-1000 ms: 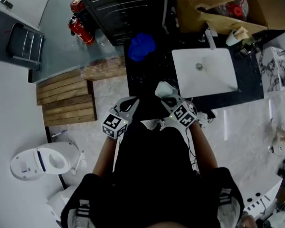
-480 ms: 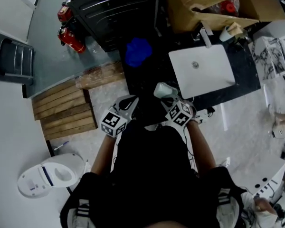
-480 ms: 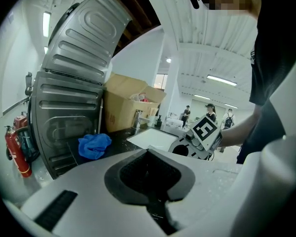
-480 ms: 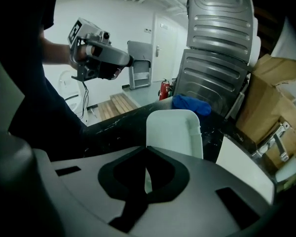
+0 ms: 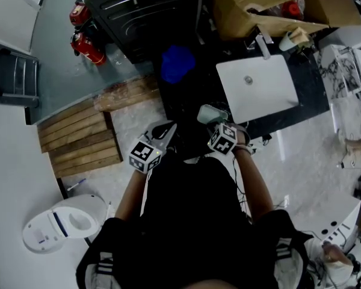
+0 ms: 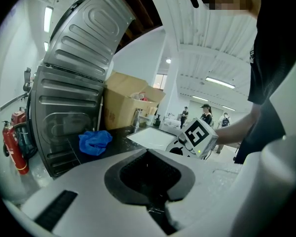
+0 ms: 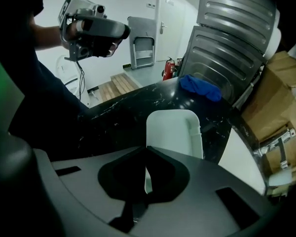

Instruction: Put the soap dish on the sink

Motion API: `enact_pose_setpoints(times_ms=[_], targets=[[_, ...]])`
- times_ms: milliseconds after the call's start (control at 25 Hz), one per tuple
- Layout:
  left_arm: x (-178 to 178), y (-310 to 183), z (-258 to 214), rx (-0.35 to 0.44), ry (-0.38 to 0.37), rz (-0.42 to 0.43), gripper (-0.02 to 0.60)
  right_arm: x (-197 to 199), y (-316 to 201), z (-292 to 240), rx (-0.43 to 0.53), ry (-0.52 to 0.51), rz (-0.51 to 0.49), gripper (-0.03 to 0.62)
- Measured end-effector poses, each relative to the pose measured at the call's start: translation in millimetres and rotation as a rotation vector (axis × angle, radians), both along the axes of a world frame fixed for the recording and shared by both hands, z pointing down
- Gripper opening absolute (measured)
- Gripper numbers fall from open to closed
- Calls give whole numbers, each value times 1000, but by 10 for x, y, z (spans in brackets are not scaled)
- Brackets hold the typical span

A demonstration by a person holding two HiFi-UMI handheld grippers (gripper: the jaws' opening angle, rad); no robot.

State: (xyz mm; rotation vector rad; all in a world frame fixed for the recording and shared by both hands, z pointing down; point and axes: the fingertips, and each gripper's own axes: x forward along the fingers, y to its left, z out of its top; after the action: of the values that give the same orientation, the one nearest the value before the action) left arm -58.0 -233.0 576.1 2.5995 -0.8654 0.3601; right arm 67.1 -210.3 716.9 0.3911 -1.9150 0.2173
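Note:
The pale soap dish (image 5: 209,114) hangs over the black counter (image 5: 183,104), just left of the white sink (image 5: 256,88). My right gripper (image 5: 214,121) is shut on the dish's near rim. In the right gripper view the dish (image 7: 174,130) stretches out past the closed jaws of the right gripper (image 7: 147,149), with the sink (image 7: 239,168) to its right. My left gripper (image 5: 167,129) hovers by the counter's front edge, left of the dish. In its own view the left gripper (image 6: 148,153) has its jaws together with nothing between them, and the right gripper's marker cube (image 6: 200,134) shows ahead.
A blue cloth (image 5: 177,62) lies at the back of the counter. A dark ribbed metal cabinet (image 5: 145,8) and a cardboard box (image 5: 259,8) stand behind it. A faucet (image 5: 265,47) rises behind the sink. On the floor to the left are wooden pallets (image 5: 84,131), fire extinguishers (image 5: 84,44) and a toilet (image 5: 63,218).
My right gripper has sunk toward the counter and tipped more steeply down, still holding the dish. The left gripper has shifted a little.

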Motion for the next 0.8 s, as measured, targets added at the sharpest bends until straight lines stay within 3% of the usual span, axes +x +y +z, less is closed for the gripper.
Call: enact_pose_setpoints(times_ms=[160, 400, 800], targets=[[-61, -25, -11, 0, 4, -10, 0, 56, -25, 85, -13, 104, -27, -2], [-126, -46, -30, 12, 7, -24, 0, 81, -58, 151, -26, 172, -58, 2], [-119, -72, -34, 15, 10, -30, 0, 66, -94, 163, -32, 163, -73, 6]])
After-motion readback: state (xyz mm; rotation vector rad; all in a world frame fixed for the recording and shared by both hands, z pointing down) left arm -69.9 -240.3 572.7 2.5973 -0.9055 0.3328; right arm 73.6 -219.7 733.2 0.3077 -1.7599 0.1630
